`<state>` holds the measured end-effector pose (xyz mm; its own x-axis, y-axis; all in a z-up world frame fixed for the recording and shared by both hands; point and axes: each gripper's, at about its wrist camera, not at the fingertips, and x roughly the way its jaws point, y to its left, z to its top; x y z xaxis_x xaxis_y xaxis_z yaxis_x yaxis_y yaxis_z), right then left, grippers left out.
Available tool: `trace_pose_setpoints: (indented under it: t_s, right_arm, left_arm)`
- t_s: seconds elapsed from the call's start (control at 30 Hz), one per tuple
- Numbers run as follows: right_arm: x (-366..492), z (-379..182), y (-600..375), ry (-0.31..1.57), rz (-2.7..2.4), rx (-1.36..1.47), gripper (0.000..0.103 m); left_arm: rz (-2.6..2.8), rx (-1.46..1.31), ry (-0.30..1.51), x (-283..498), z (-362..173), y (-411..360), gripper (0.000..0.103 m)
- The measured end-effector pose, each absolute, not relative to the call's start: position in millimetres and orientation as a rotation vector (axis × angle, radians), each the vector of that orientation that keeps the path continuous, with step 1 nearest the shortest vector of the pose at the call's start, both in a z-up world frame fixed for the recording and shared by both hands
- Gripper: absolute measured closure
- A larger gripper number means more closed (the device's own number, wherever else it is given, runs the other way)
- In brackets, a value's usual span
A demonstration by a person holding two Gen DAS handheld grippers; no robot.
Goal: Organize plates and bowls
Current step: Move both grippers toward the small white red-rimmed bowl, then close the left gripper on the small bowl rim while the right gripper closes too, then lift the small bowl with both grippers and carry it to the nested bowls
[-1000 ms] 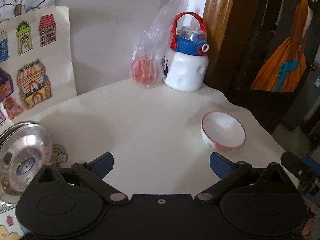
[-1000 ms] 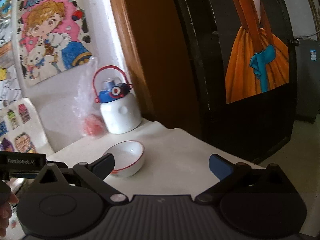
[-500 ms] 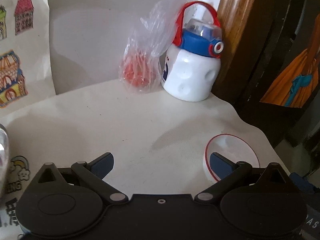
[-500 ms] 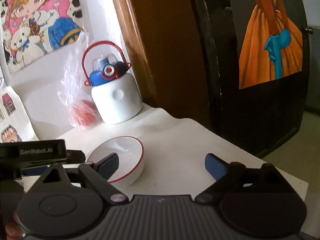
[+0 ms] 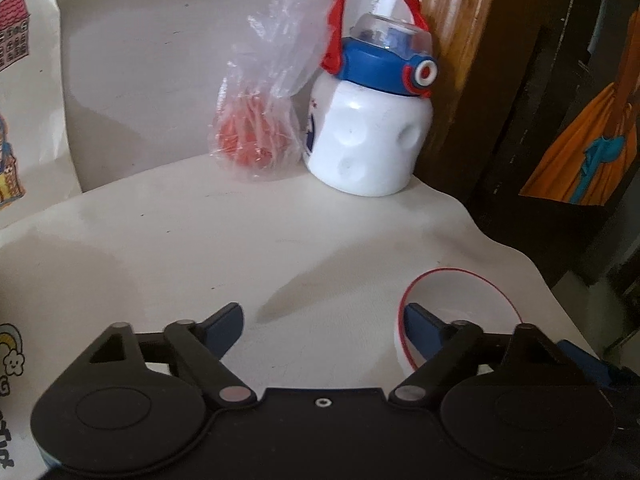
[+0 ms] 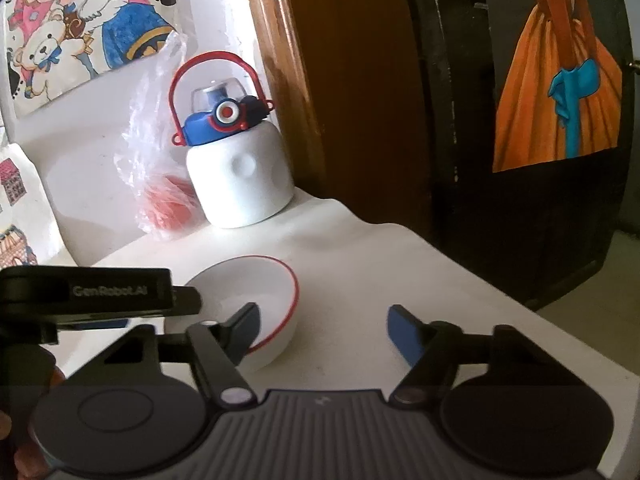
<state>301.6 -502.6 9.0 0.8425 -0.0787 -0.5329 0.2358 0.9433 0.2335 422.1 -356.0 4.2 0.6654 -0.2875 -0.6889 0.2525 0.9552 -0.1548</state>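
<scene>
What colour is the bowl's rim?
Red, a thin line around the white bowl; clearest in the right wrist view.

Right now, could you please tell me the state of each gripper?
Left gripper: open, holding nothing; one finger at the bowl rim.
Right gripper: open, holding nothing; one finger over the bowl.

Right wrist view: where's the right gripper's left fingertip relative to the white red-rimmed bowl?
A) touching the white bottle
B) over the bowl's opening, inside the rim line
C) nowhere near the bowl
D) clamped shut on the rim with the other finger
B: the right gripper is wide open, and its left fingertip overlaps the opening of the white red-rimmed bowl, while the other fingertip hangs over the bare white table.
</scene>
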Motion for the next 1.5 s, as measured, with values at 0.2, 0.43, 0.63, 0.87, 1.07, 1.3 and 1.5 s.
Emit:
trace_pose_setpoints:
  t_s: [0.2,0.43,0.63,0.87,1.07,1.3,1.5]
  right_arm:
    - [303.3,9.0,-502.4,0.549,-0.116,0.364,0.059]
    - [302.3,9.4,-501.0,0.544,-0.076,0.431,0.079]
    - [300.1,8.6,-501.3,0.538,-0.09,0.452,0.085]
    - [287.8,6.7,-501.5,0.547,-0.112,0.515,0.094]
    - [267.8,18.4,-490.0,0.536,-0.11,0.535,0.094]
    - [240.8,53.4,-456.3,0.497,-0.082,0.496,0.094]
    - [223.5,82.9,-410.2,0.472,-0.021,0.462,0.094]
  left_arm:
    - [-0.368,-0.038,0.785,417.4,6.9,-363.6,0.048]
    - [-0.431,-0.092,0.828,418.9,7.4,-362.7,0.076]
    - [-0.471,-0.121,0.857,416.8,7.0,-364.9,0.096]
    - [-0.47,-0.161,0.868,409.5,11.8,-358.4,0.099]
    - [-0.457,-0.196,0.889,391.0,17.9,-345.3,0.099]
    - [-0.471,-0.224,0.837,358.0,47.7,-313.4,0.099]
    - [-0.457,-0.264,0.785,325.5,79.0,-264.9,0.098]
